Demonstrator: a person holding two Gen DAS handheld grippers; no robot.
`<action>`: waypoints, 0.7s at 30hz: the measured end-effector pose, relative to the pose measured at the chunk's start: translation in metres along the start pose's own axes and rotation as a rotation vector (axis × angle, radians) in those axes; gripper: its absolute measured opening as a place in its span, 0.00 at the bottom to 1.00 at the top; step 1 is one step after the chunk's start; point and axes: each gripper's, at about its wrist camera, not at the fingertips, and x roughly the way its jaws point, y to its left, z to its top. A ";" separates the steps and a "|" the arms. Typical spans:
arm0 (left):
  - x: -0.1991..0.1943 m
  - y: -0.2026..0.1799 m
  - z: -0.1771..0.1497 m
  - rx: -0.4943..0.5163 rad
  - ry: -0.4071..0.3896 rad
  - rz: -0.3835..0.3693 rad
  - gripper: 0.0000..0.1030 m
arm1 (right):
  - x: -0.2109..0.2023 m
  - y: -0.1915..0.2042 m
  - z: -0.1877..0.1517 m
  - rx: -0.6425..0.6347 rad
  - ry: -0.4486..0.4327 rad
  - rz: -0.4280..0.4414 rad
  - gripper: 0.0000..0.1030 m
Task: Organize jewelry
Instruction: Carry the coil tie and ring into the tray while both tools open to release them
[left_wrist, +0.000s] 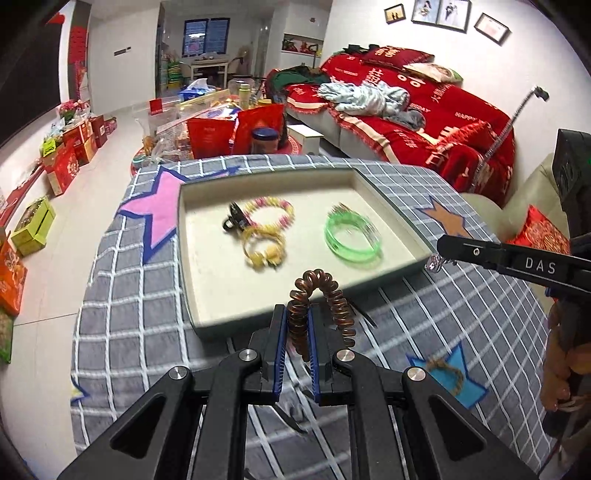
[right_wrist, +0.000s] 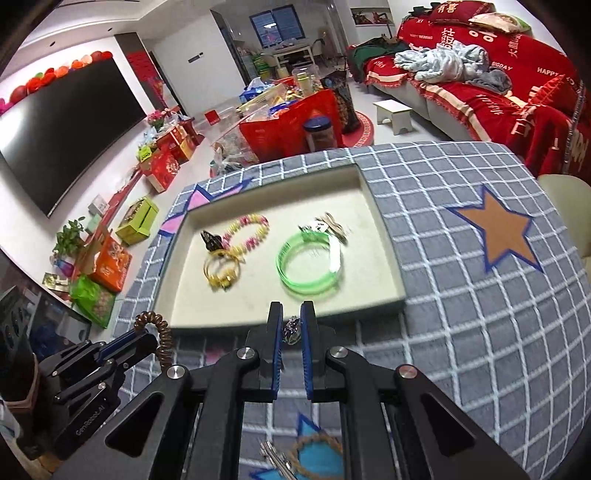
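A shallow beige tray (left_wrist: 207, 288) (right_wrist: 384, 258) lies on the checked cloth. In it rest a green bangle (left_wrist: 352, 242) (right_wrist: 310, 264), a pink-and-yellow bead bracelet (left_wrist: 271, 212) (right_wrist: 249, 230), a gold bracelet (left_wrist: 264, 247) (right_wrist: 221, 271) and a black clip (left_wrist: 234, 219) (right_wrist: 211, 239). My left gripper (left_wrist: 298, 328) (right_wrist: 147, 341) is shut on a brown coil hair tie (left_wrist: 317, 295) (right_wrist: 159, 332), held just before the tray's near edge. My right gripper (right_wrist: 291, 325) (left_wrist: 437, 254) is shut on a small sparkly ring (right_wrist: 291, 330) (left_wrist: 434, 263) at the tray's near right corner.
A woven brown bracelet (left_wrist: 447, 373) (right_wrist: 314, 446) lies on a blue star patch near me, with metal hair clips (right_wrist: 275, 458) beside it. An orange star patch (right_wrist: 506, 232) marks the cloth's right side. Boxes and a red sofa (left_wrist: 424, 110) stand around the table.
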 end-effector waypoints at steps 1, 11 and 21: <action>0.004 0.004 0.006 0.000 -0.002 0.009 0.28 | 0.005 0.002 0.005 0.001 0.003 0.006 0.10; 0.048 0.035 0.041 -0.029 0.016 0.059 0.28 | 0.064 0.007 0.039 0.003 0.042 0.007 0.10; 0.087 0.043 0.043 -0.028 0.065 0.099 0.28 | 0.101 -0.003 0.045 0.012 0.080 -0.023 0.10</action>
